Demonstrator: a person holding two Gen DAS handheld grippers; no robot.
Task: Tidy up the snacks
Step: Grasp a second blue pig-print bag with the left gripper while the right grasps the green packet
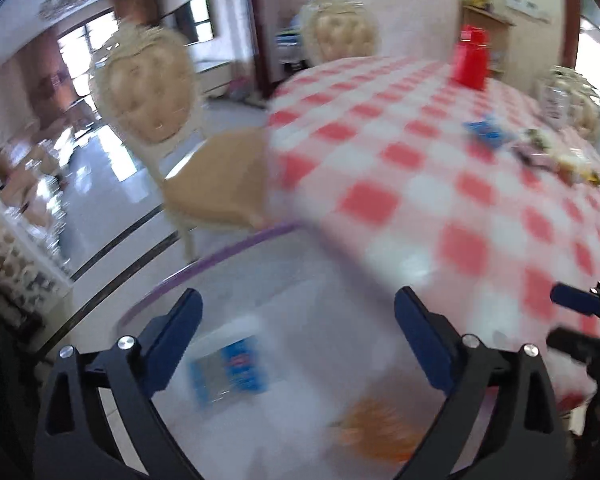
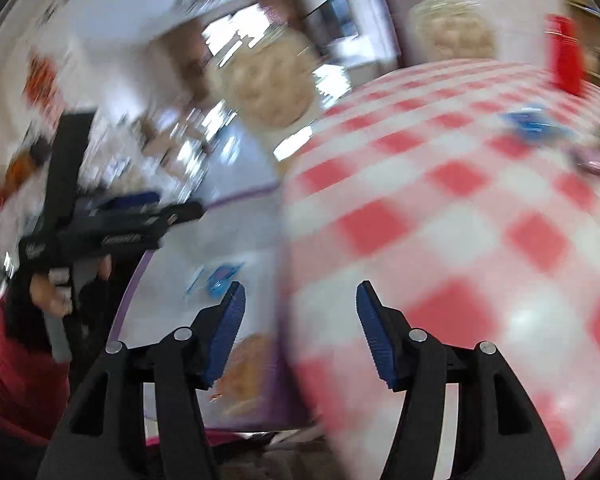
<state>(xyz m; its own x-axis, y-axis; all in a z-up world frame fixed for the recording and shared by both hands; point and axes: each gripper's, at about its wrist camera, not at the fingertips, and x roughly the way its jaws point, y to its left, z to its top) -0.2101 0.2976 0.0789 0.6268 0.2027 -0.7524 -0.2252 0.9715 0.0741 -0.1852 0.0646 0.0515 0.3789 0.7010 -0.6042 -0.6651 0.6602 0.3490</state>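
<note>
Both views heavily motion-blurred; details limited.

Left gripper [image 1: 298, 340]: fingers spread wide, nothing between the pads. It hangs over a white bin [image 1: 228, 280] with a purple rim, set at the near edge of the table [image 1: 440, 168] (red-and-white check cloth). In the bin, below the gripper: a blue packet [image 1: 228, 372] and an orange packet [image 1: 376, 428]. Neither is touched.

Right gripper [image 2: 300, 328]: fingers apart, moderately, empty. It straddles the line where bin meets cloth; the same blue packet [image 2: 216, 278] lies just past its left finger.

Still to sort, far side of the table: a blue snack [image 1: 486, 132] lying flat, and beside it a small heap of mixed packets [image 1: 556, 156] (colours unreadable through blur). A red box [image 1: 470, 56] stands upright beyond them. Two chairs behind the table.

Handling, judged:
- Packets look like light foil or film wrappers, so soft, crinkly, likely slippery on the flat faces.
- Contents possibly brittle (biscuits or wafers, can't confirm); a firm squeeze across the middle could crush them.
- Best hold probably a sealed end or a long edge, pinched shallowly.
- A packet lying flat on cloth offers little edge; the fingers may need to come in steeply and could snag the cloth.
- The heap: take the outermost piece first, or neighbours get dragged.
</note>
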